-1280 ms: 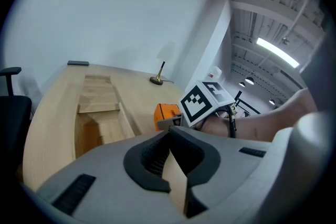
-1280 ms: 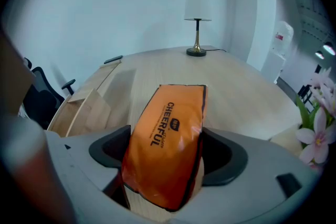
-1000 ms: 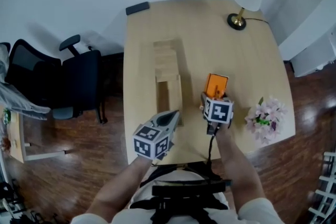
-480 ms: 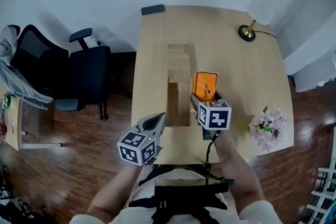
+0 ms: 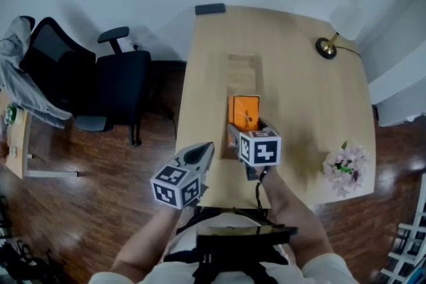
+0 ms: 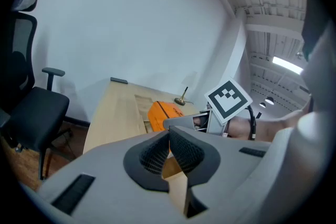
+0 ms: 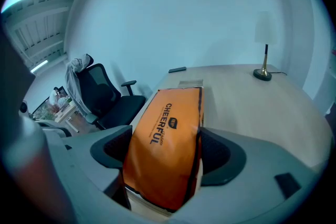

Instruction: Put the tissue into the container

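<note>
An orange tissue pack [image 5: 243,113] marked "CHEERFUL" sits between the pads of my right gripper [image 5: 244,131], which is shut on its two sides. In the right gripper view the pack [image 7: 168,139] fills the gap between the jaws and points away from me. It hangs over the long wooden container [image 5: 243,71] in the middle of the table. My left gripper [image 5: 204,152] hovers at the table's front left, its jaws shut together with nothing between them [image 6: 169,136]. The left gripper view has the pack [image 6: 164,113] ahead on the right.
A brass lamp [image 5: 327,46] stands at the far right corner, and pink flowers [image 5: 346,166] at the near right edge. A small black object [image 5: 210,8] lies at the table's far edge. A black office chair [image 5: 100,86] stands left of the table.
My right gripper has carried the tissue pack to the left, from beside the container to over it. The left gripper has stayed near the table's front left edge.
</note>
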The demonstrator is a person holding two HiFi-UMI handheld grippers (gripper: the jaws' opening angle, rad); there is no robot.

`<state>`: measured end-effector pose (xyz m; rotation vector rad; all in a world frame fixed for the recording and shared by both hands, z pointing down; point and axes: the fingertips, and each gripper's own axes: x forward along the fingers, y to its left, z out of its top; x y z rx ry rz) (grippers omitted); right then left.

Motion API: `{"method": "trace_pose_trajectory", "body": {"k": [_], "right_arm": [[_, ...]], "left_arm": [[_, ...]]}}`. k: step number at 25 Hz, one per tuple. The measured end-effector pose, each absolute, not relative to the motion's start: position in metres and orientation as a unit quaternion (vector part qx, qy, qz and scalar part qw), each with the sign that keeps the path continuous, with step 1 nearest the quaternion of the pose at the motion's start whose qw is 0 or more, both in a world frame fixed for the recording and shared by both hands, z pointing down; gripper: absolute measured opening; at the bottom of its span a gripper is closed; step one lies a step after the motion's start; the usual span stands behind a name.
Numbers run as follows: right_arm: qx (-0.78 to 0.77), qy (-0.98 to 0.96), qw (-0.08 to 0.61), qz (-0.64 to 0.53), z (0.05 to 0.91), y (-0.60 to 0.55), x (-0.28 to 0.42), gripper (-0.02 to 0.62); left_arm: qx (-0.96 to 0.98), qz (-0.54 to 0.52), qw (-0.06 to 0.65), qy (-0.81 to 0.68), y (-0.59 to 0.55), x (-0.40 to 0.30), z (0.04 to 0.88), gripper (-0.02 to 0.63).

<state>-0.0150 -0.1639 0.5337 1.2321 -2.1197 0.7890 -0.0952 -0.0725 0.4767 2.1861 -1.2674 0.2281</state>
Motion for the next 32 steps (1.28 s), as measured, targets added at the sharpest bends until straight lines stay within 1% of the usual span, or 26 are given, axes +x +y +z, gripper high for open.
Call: {"method": "trace_pose_trajectory", "body": {"k": [5, 11, 23, 28, 32], "right_arm": [[0.451, -0.789, 0.29, 0.3, 0.548, -0.157, -0.026, 0.407], [0.469, -0.772, 0.301, 0.306, 0.563, -0.154, -0.018, 0.408], [0.478, -0.767, 0.303, 0.302, 0.578, -0.159, -0.021, 0.408], [0.484, -0.746, 0.334, 0.311, 0.6, -0.153, -0.024, 0.41], [0.489, -0.746, 0.335, 0.304, 0.603, -0.152, -0.027, 0.41]], "left_arm": [[0.817, 0.077, 0.31, -0.48, -0.067, -0.098, 0.482, -0.003], [0.817, 0.079, 0.322, -0.473, -0.063, -0.094, 0.487, -0.003], [0.817, 0.08, 0.332, -0.464, -0.059, -0.089, 0.49, -0.003], [0.816, 0.08, 0.336, -0.465, -0.06, -0.09, 0.491, -0.003], [0.816, 0.079, 0.336, -0.464, -0.062, -0.09, 0.49, -0.003]]}}
